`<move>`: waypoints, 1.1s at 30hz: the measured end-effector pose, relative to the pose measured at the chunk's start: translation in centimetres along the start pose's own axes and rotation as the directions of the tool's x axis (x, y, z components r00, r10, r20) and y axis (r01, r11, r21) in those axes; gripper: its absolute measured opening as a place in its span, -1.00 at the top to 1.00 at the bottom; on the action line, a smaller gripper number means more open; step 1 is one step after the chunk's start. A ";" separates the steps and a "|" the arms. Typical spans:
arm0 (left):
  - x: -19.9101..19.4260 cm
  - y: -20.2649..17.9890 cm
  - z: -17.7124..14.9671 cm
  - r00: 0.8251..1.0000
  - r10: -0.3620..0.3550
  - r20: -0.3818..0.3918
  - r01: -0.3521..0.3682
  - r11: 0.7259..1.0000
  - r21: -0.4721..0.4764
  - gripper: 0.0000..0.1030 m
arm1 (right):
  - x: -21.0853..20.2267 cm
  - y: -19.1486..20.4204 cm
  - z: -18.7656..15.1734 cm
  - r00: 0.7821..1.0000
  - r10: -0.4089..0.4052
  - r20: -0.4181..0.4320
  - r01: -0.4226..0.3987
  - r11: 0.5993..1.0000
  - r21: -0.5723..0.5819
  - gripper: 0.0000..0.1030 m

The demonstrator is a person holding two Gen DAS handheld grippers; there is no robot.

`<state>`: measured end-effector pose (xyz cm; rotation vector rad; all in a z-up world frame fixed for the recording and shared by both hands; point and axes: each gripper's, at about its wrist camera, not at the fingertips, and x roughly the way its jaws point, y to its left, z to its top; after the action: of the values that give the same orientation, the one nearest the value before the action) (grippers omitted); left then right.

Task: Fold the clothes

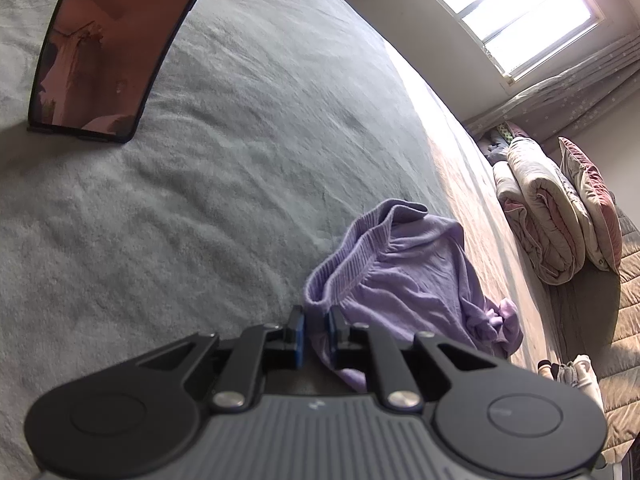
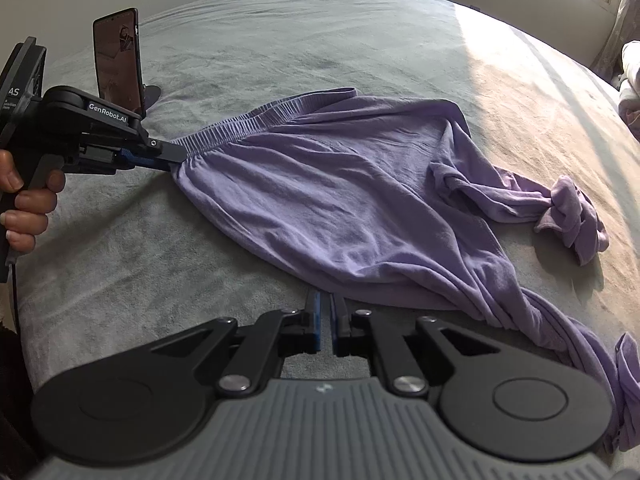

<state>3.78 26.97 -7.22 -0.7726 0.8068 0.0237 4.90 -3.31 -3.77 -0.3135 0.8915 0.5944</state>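
the purple trousers [image 2: 340,200] lie spread but rumpled on the grey bed [image 2: 120,264] — no fold in them, legs twisted and bunched at the ends. the left gripper [image 2: 176,156] pinches the waistband's corner; the right gripper [image 2: 325,312] hovers by the near edge, fingers nearly together, holding nothing. the straightening and folding are left, i'd say.

Trouser leg [image 2: 624,400] cut off right.

The trousers [image 2: 340,200] lie across the bed [image 2: 280,40], waistband toward the left, legs trailing right. A phone [image 2: 117,60] stands upright behind the left gripper [image 2: 176,157], which pinches the waistband's end. The right gripper [image 2: 325,312] sits before the trousers' near edge.
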 end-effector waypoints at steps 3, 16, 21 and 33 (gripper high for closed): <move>-0.1 -0.2 -0.1 1.000 0.003 0.003 -0.003 1.000 -0.001 0.79 | -0.8 -1.7 -1.3 0.999 -0.031 0.011 0.031 0.998 0.056 0.73; -2.7 -4.3 -1.2 0.968 0.091 0.233 -0.123 0.984 0.126 0.45 | -5.4 -10.2 -8.2 0.975 -0.209 0.079 0.166 0.913 0.374 0.26; -0.9 -8.2 -3.6 0.983 0.014 0.182 -0.065 0.959 0.275 0.41 | -6.3 -12.8 -9.7 0.959 -0.267 0.098 0.200 0.879 0.433 0.26; 5.2 -16.3 -10.2 0.996 -0.083 -0.024 0.084 0.865 0.495 0.40 | -6.4 -19.5 -12.0 0.897 -0.433 0.087 0.353 0.820 0.451 0.26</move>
<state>5.78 7.29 -5.11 -0.3150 0.7365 -0.2562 5.98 -26.95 -5.52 -0.0377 0.7218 0.0293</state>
